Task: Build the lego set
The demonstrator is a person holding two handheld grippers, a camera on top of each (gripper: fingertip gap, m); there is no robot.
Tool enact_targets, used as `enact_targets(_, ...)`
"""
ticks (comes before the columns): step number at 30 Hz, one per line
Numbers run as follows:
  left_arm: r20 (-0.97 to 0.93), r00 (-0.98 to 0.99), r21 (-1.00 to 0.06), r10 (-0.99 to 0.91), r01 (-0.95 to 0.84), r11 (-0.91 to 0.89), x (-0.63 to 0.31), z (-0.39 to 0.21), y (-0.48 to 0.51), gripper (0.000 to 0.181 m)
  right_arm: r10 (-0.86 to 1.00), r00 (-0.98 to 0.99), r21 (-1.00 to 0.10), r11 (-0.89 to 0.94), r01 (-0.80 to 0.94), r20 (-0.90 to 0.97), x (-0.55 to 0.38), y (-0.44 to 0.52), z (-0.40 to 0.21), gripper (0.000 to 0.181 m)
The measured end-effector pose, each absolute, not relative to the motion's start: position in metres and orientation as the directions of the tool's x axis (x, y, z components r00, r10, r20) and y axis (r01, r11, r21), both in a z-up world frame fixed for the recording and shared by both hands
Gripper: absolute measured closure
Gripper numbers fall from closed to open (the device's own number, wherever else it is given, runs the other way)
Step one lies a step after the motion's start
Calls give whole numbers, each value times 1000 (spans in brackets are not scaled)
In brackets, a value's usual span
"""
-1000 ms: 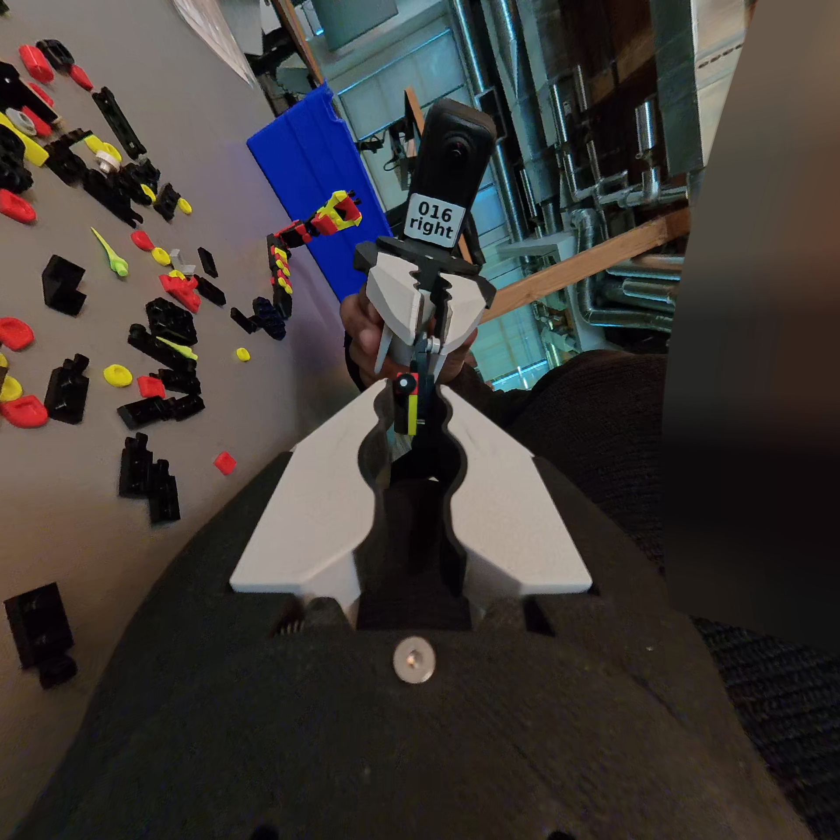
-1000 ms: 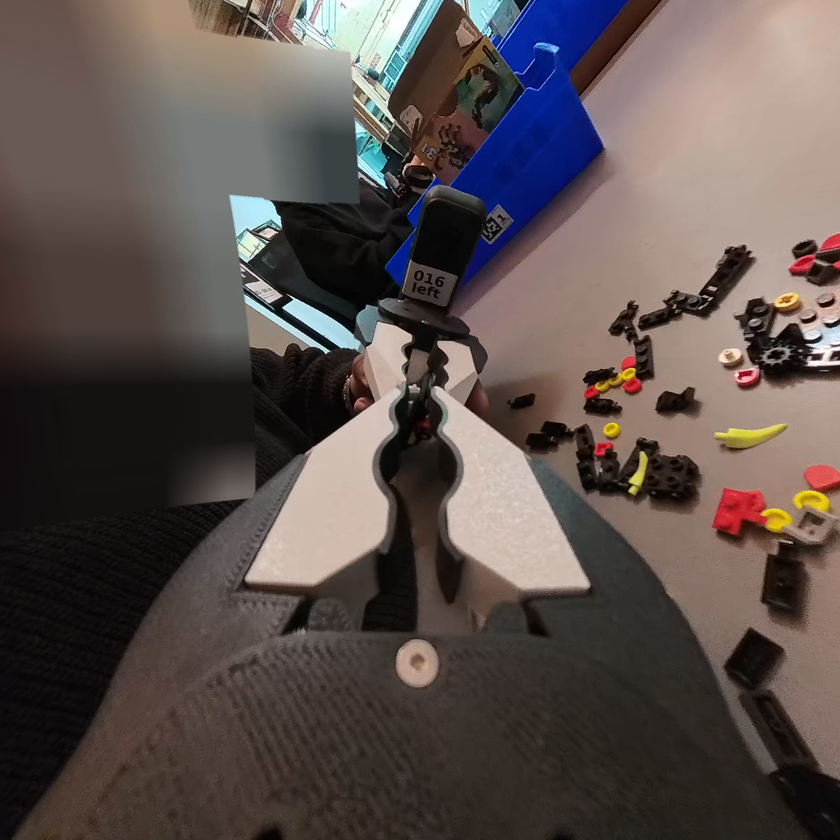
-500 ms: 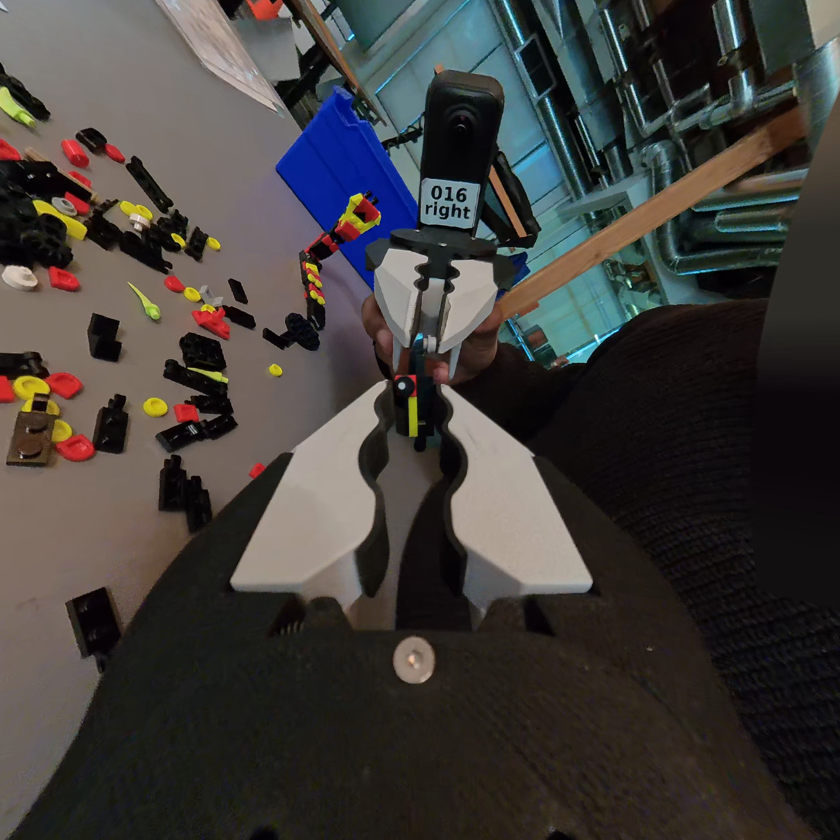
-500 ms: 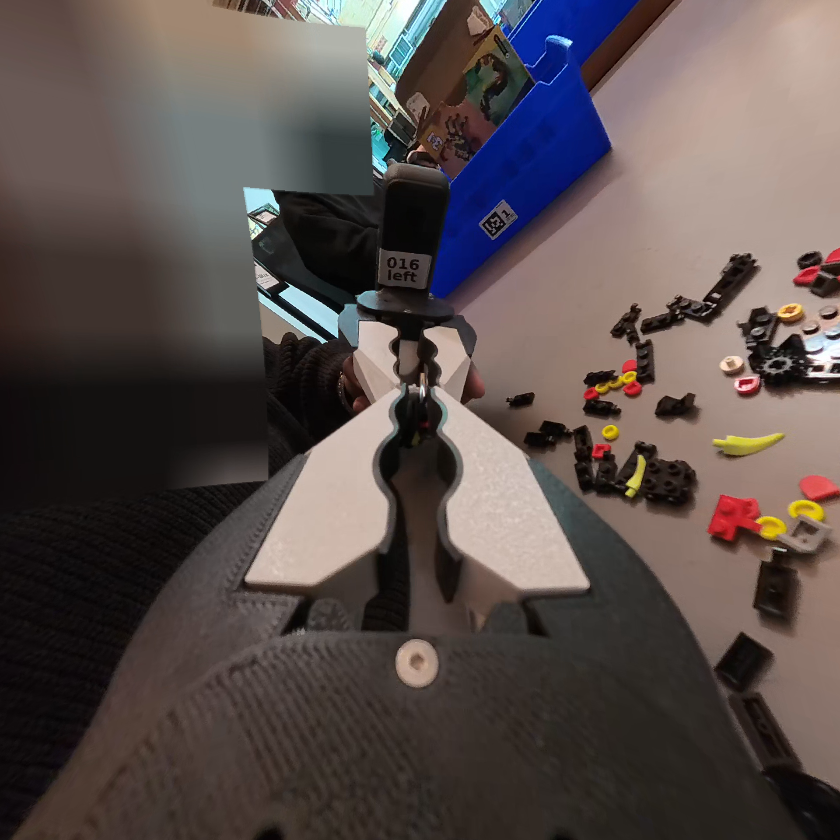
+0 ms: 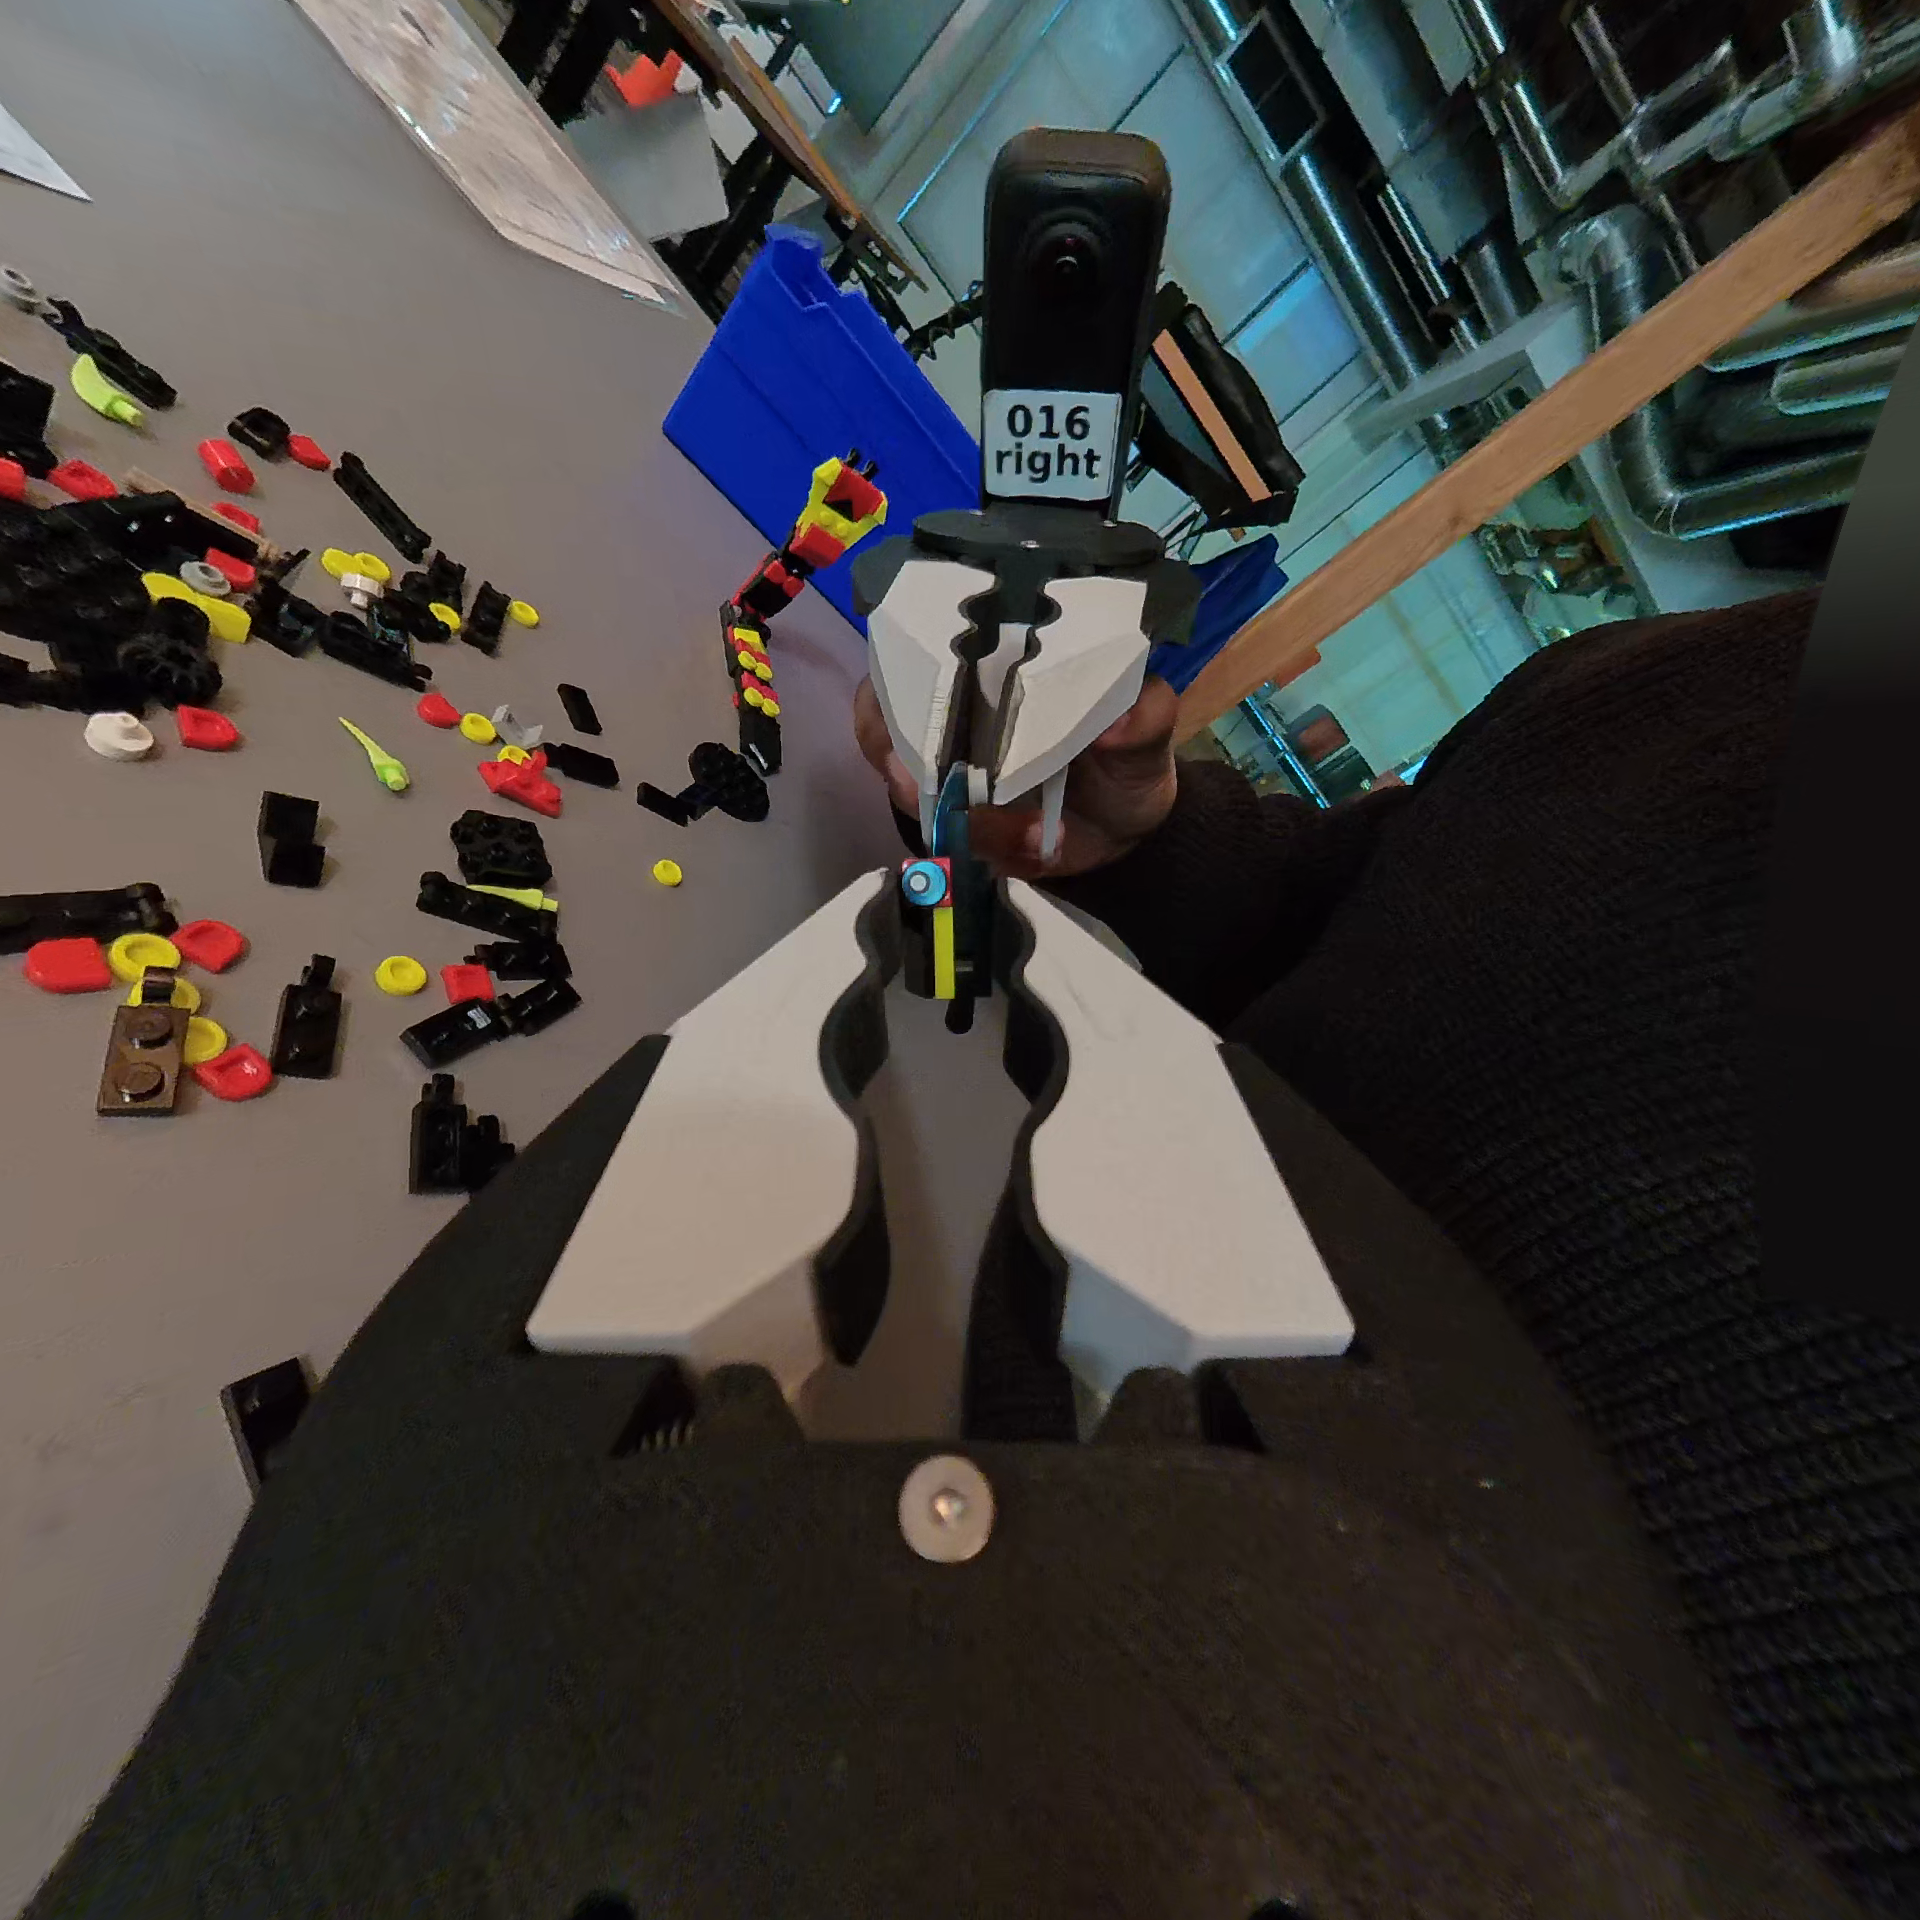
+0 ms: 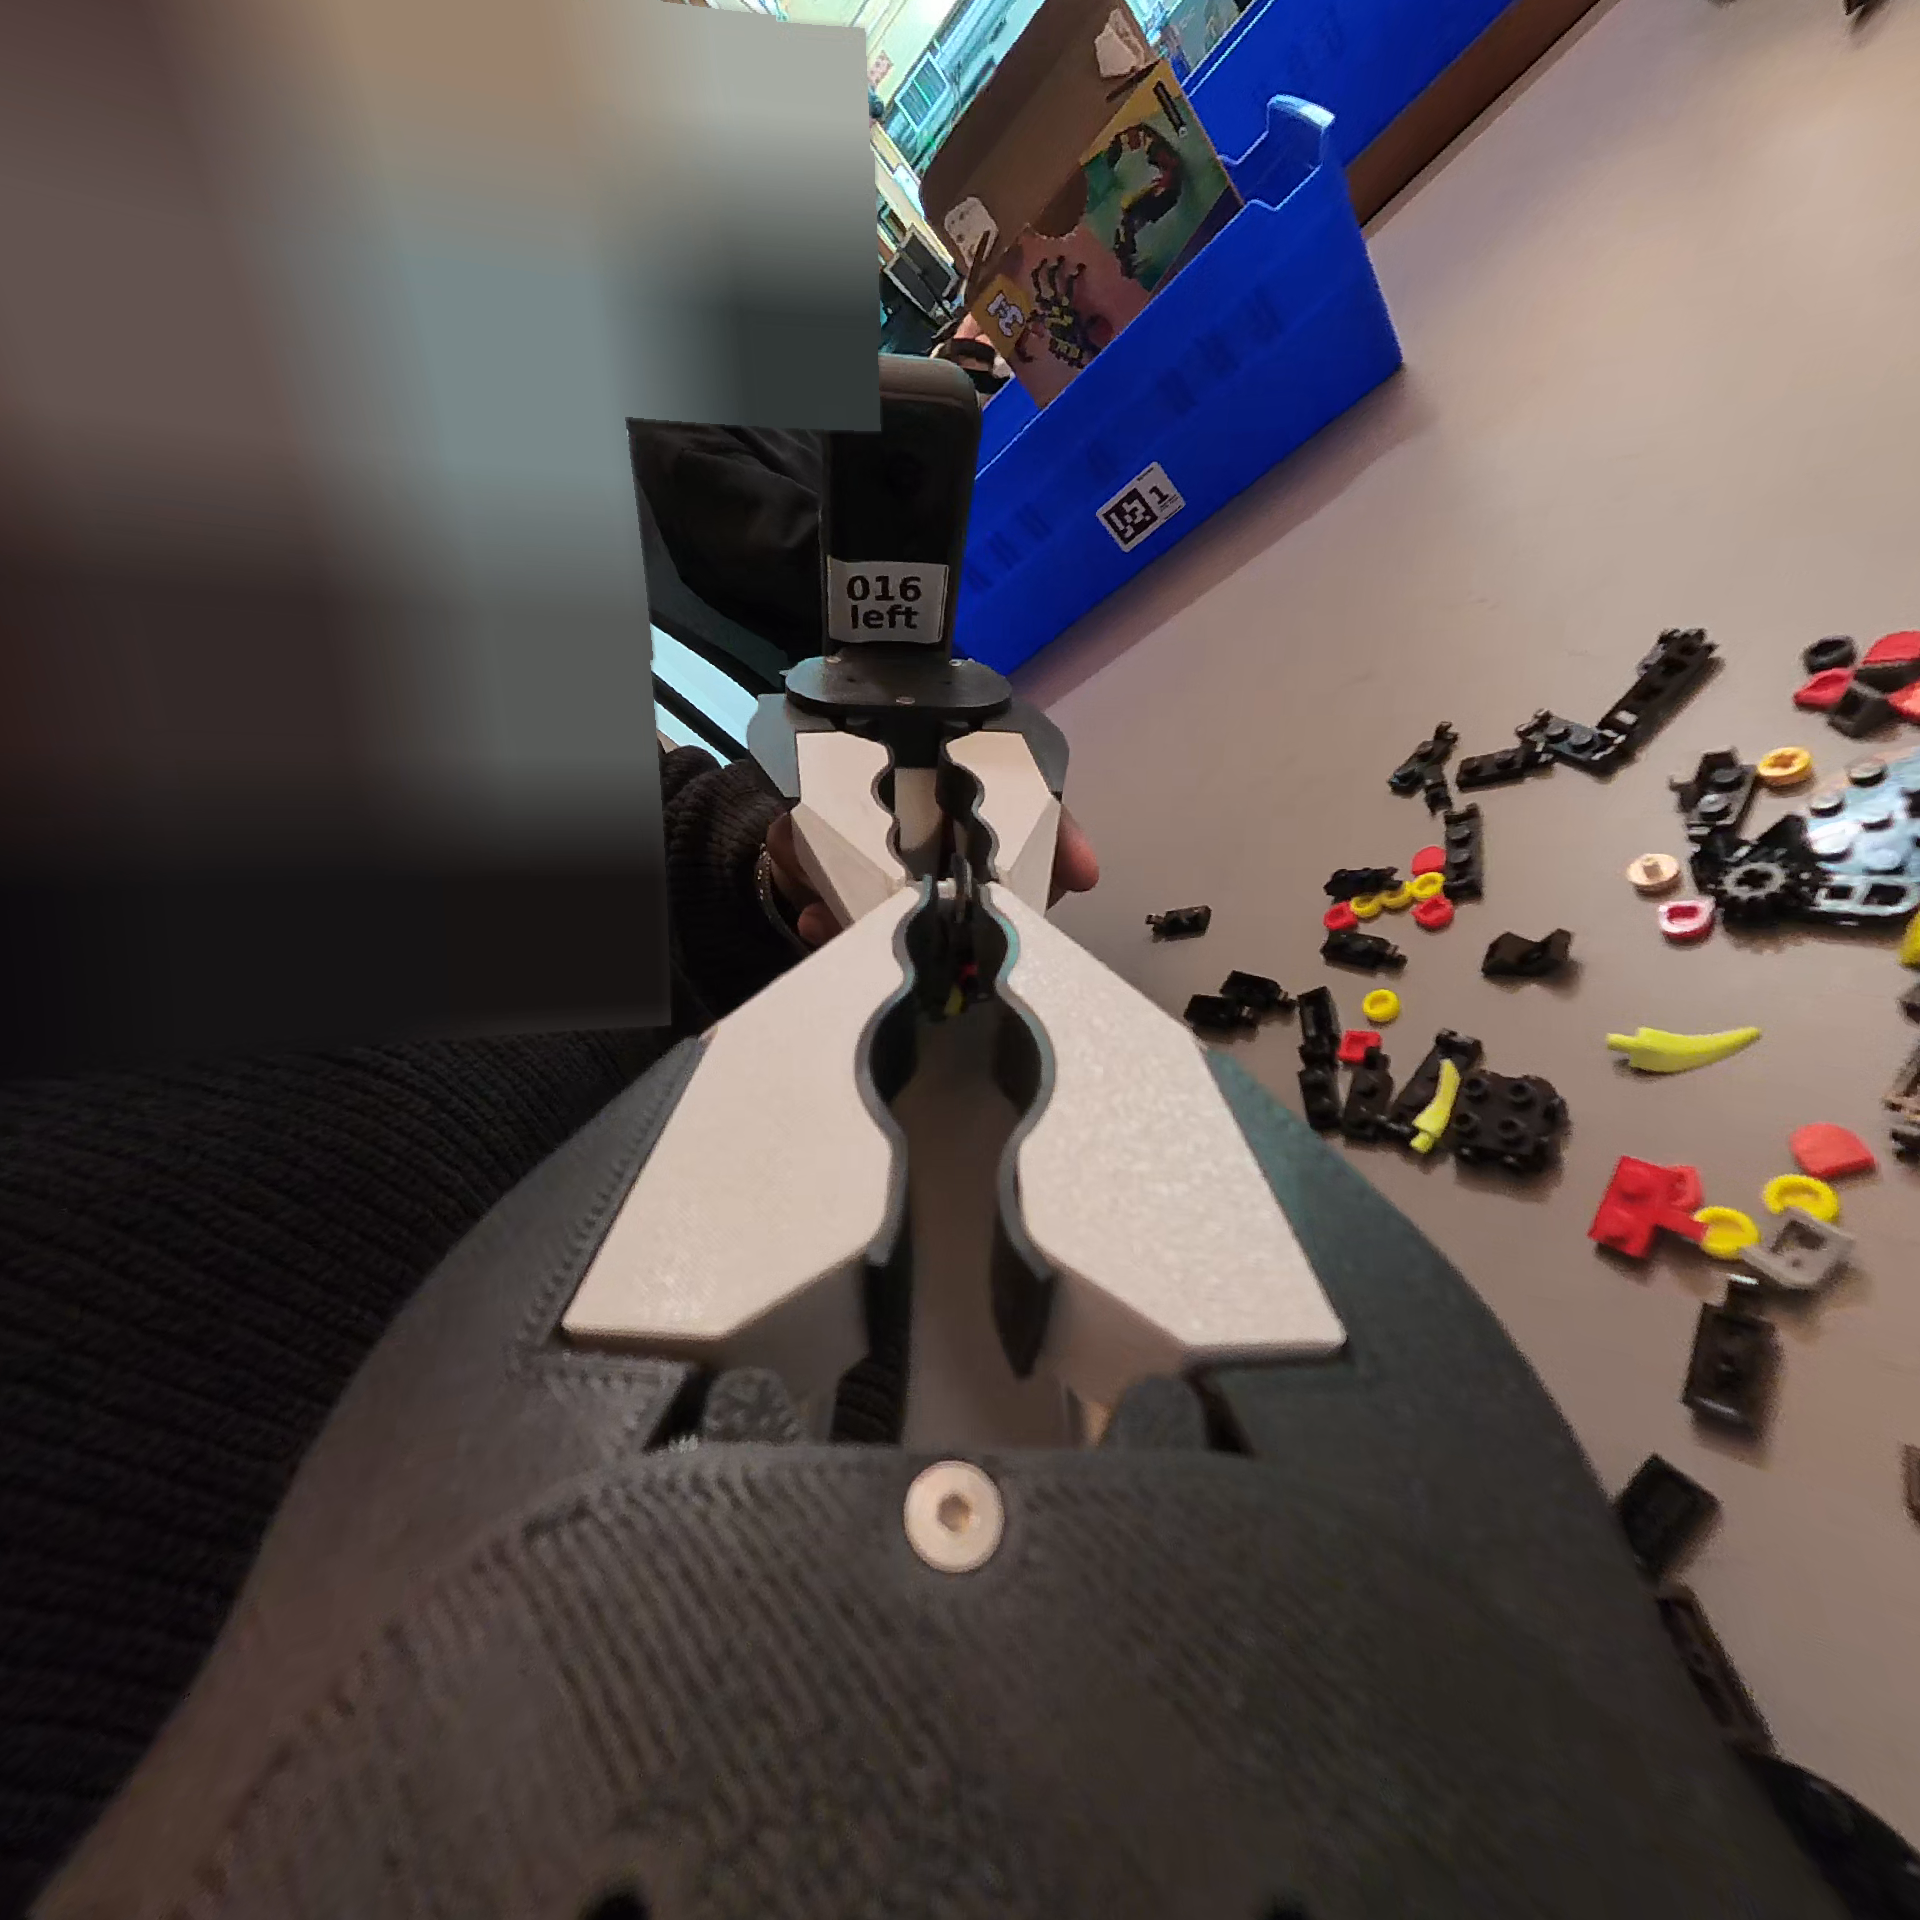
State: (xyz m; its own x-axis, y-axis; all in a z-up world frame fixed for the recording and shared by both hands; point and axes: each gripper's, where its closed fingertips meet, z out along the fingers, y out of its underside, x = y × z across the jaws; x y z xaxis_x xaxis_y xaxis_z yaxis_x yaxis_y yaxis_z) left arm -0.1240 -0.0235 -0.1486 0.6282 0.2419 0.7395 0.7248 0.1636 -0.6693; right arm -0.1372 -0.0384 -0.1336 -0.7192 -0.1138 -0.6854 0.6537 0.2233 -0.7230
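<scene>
My left gripper (image 5: pixel 948 896) is shut on a small black, yellow and red lego assembly (image 5: pixel 932 935) with a light blue round stud. It is held in the air above the grey table (image 5: pixel 343 312). My right gripper (image 5: pixel 977 805) faces it tip to tip, shut on a thin dark piece (image 5: pixel 951 821) that touches the assembly's top. In the right wrist view, the right gripper (image 6: pixel 951 920) has the dark piece with red and yellow bits (image 6: pixel 951 982) between its tips. The left gripper (image 6: pixel 940 868) stands just beyond. Where the two parts join is hidden.
Several loose black, red and yellow lego pieces (image 5: pixel 488 847) lie on the table, also in the right wrist view (image 6: pixel 1496 1117). A built red, yellow and black chain (image 5: pixel 790 582) stands by a blue bin (image 5: pixel 790 416). The bin (image 6: pixel 1195 416) holds a lego box (image 6: pixel 1081 239). Dark sleeves are close. My left and right fingertips are right by each other.
Both grippers stay shut and tip to tip. The pair has tilted and turned, so the left wrist view shows more of the table and the assembly's blue stud.
</scene>
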Motion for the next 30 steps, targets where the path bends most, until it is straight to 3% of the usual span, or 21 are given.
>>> enact_targets(15, 766, 600, -640, 231, 745, 187, -127, -149, -27, 168, -64, -795, -787, 206, 581, -603, -141, -40, -134, 177)
enact_targets(19, 760, 605, -647, 238, 738, 188, -128, -149, -27, 168, -78, -813, -810, 186, 556, -577, -144, -35, -129, 157)
enact_targets(24, 730, 637, -680, 248, 713, 170, -126, -149, -26, 168, -86, -824, -824, 158, 544, -560, -146, -29, -121, 154)
enact_targets(30, 755, 652, -646, 71, 720, 253, -119, -124, -32, 168, -136, -852, -858, 183, 480, -506, -132, -29, -120, 153)
